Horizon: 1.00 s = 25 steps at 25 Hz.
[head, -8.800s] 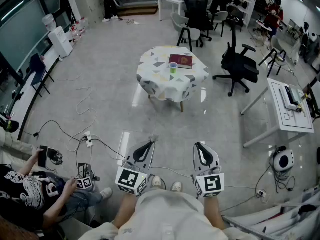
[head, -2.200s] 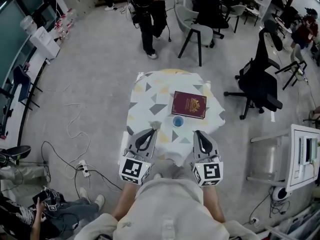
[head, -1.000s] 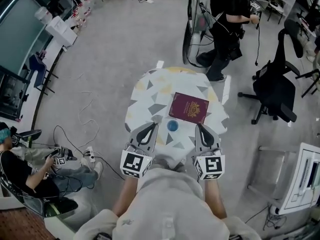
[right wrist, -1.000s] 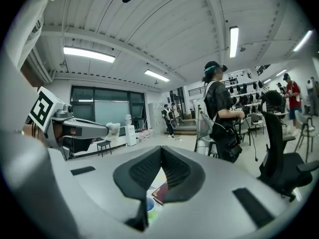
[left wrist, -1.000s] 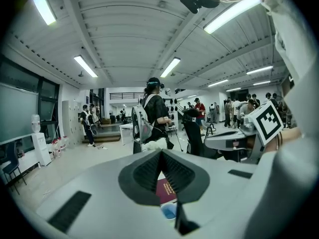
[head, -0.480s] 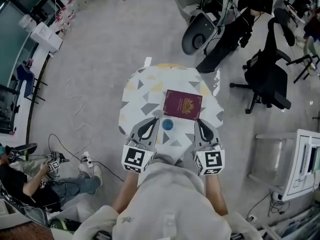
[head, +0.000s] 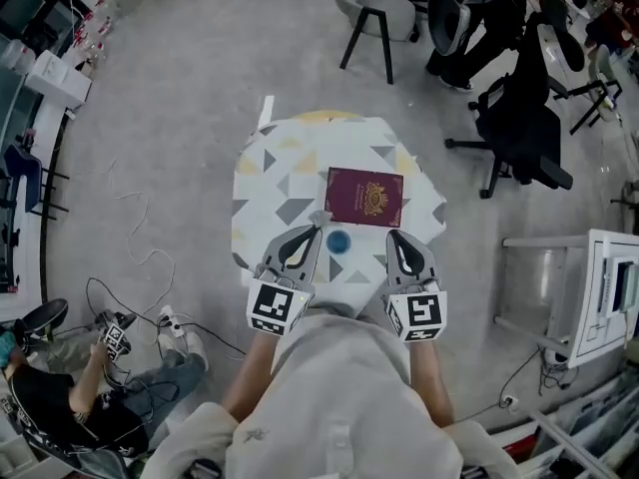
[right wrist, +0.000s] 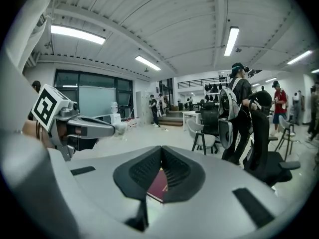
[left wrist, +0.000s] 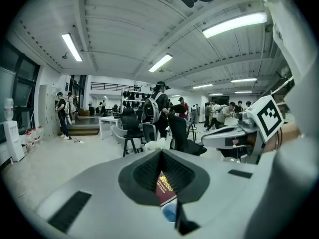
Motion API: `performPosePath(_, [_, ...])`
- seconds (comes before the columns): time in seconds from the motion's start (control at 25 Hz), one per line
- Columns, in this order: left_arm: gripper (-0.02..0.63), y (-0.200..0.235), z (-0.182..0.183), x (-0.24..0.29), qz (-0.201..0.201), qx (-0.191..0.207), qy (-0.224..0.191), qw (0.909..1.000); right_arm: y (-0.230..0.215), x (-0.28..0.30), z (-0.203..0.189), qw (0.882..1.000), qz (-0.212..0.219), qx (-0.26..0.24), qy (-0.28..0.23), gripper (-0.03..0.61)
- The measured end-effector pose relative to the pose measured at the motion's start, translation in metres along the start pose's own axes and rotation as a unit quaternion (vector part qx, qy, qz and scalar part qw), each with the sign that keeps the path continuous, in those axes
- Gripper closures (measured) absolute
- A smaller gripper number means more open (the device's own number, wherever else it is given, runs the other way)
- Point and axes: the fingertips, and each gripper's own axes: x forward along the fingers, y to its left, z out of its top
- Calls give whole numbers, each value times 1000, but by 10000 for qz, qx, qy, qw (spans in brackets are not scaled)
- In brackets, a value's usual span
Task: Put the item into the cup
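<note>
A small blue cup (head: 338,240) stands on a round table (head: 280,173) with a patterned cloth, just in front of a maroon book (head: 364,196). My left gripper (head: 318,224) is shut on a crumpled white wad (head: 320,217), which hangs left of the cup and slightly above it. The left gripper view shows the wad (left wrist: 156,144) at the closed tips, with the book (left wrist: 164,187) and cup (left wrist: 169,213) seen through the jaw opening. My right gripper (head: 392,236) is shut and holds nothing, to the right of the cup. From the right gripper view, the book (right wrist: 158,185) lies below.
Office chairs (head: 524,133) stand beyond the table at the back right. A white desk (head: 599,292) is on the right. A seated person (head: 70,407) and floor cables (head: 130,297) are at the lower left. People stand in the background (left wrist: 159,108).
Over the earlier frames the table came from far away to right beneath my grippers. In the last half second the view shifted slightly; both grippers stay shut over the table's near edge.
</note>
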Motion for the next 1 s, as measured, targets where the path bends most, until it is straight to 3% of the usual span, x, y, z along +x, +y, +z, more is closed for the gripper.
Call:
performPosePath(0.56, [603, 9, -52, 20, -1040, -32, 469, 9935, 22, 9, -59, 9948, -674, 122, 751, 571])
performPosePath(1.0, [603, 3, -94, 28, -1403, -82, 783, 9870, 36, 14, -102, 9904, -676, 86, 1200, 571])
